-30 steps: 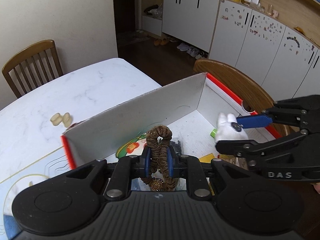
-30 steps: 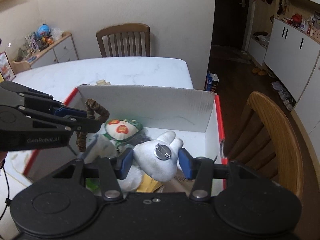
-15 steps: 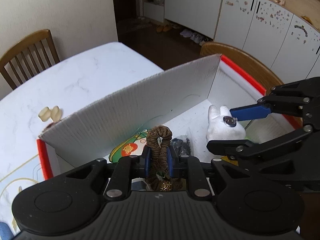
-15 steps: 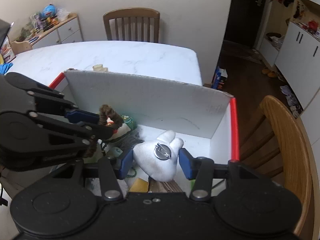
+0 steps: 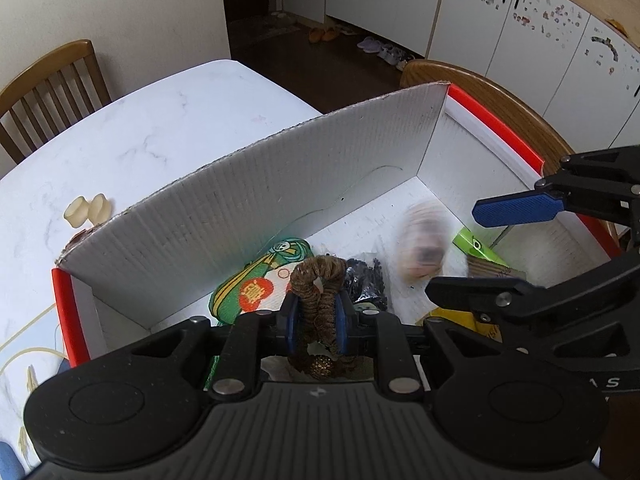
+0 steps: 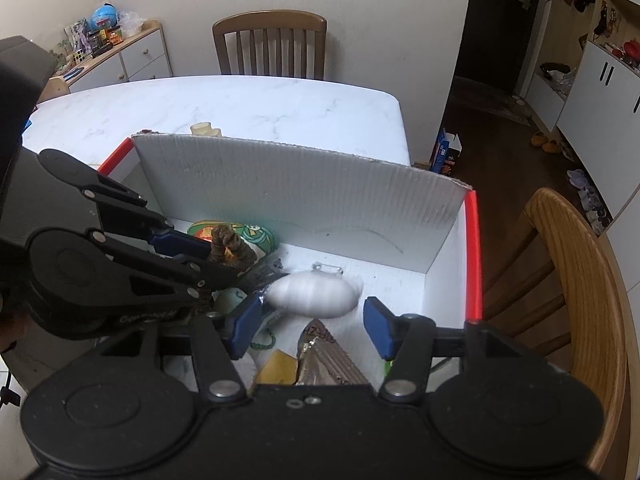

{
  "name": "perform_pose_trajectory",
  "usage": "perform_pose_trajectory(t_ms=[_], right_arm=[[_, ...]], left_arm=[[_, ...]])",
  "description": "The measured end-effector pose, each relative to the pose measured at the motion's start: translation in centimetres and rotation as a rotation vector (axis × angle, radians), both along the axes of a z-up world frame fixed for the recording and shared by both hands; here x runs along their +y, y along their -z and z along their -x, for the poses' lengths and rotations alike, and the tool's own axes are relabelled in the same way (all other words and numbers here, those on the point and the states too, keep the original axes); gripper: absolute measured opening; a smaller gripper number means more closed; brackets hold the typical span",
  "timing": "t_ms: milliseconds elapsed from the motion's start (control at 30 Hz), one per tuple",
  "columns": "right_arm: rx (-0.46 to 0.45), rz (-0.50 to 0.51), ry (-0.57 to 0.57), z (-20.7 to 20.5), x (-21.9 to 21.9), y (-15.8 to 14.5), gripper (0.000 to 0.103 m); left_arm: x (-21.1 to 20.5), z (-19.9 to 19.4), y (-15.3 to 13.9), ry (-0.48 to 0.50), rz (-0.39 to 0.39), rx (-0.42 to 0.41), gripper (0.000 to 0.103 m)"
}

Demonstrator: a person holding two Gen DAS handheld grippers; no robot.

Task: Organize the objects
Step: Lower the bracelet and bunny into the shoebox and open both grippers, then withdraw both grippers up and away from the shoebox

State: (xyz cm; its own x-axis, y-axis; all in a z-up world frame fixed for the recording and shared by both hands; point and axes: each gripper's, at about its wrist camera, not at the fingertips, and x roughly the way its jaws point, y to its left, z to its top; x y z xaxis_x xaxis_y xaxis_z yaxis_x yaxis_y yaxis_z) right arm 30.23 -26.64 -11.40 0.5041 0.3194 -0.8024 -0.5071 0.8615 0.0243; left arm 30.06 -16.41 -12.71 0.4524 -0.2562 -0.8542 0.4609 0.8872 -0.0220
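Observation:
An open white cardboard box (image 5: 260, 208) with red edges stands on the white marble table (image 5: 160, 120). My left gripper (image 5: 316, 312) hangs over the box's near side, shut on a brown scrunchie (image 5: 318, 280); its jaws are just starting to open, the pads still against the scrunchie. To the right, the jaws of my right gripper (image 6: 312, 326) are opening. A white plush toy (image 6: 314, 294) is blurred in mid-fall just beyond its pads, touching neither. In the left wrist view the white plush toy (image 5: 422, 248) drops toward the box floor beside my right gripper (image 5: 480, 248).
The box holds a green and red pouch (image 5: 256, 284), a dark bundle (image 5: 366, 278), a green packet (image 5: 478, 246) and yellow and brown packets (image 6: 316, 360). Two beige pieces (image 5: 86, 210) lie on the table behind the box. Wooden chairs (image 6: 568, 280) (image 6: 270, 44) stand at the table's edges.
The right gripper has widened and let go of the white plush toy, which now falls into the box. Both grippers came lower over the box. The left still holds the scrunchie.

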Motion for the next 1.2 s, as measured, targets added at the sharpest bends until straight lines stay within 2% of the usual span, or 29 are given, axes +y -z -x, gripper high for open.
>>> perform_pose_trajectory(t_ms=[433,533,600,633,833,933,1200], right_arm=[[-0.036,-0.061,0.008,1.3,-1.1,-1.9,0.062],[-0.047,-0.08,0.012,1.8,-1.2,-2.5,0.062],[-0.067,-0.091,0.022,2.3,-1.4,-2.9,0.062],[-0.073,-0.096,0.022,2.6,-1.5,-3.1,0.062],[-0.089,-0.13,0.029,3.9,-2.0,-4.2,0.062],[-0.098,-0.153,0.037,4.6,-2.3,-4.7,0.069],[-0.126,-0.215,0.042,6.4,-2.8,-6.3,0.076]], left_arm=[[0.9,1.4,-1.4,-0.043,0.02,-0.041,0.027],[1.3,2.1,-2.2,-0.051,0.034,-0.068,0.042],[1.4,2.6,-2.9,-0.058,0.042,-0.096,0.064],[1.6,2.9,-3.3,-0.061,0.047,-0.11,0.066],[2.0,4.4,-5.0,-0.067,0.072,-0.147,0.066],[2.2,5.2,-5.8,-0.072,0.083,-0.164,0.066],[3.4,7.6,-7.9,-0.088,0.116,-0.209,0.076]])
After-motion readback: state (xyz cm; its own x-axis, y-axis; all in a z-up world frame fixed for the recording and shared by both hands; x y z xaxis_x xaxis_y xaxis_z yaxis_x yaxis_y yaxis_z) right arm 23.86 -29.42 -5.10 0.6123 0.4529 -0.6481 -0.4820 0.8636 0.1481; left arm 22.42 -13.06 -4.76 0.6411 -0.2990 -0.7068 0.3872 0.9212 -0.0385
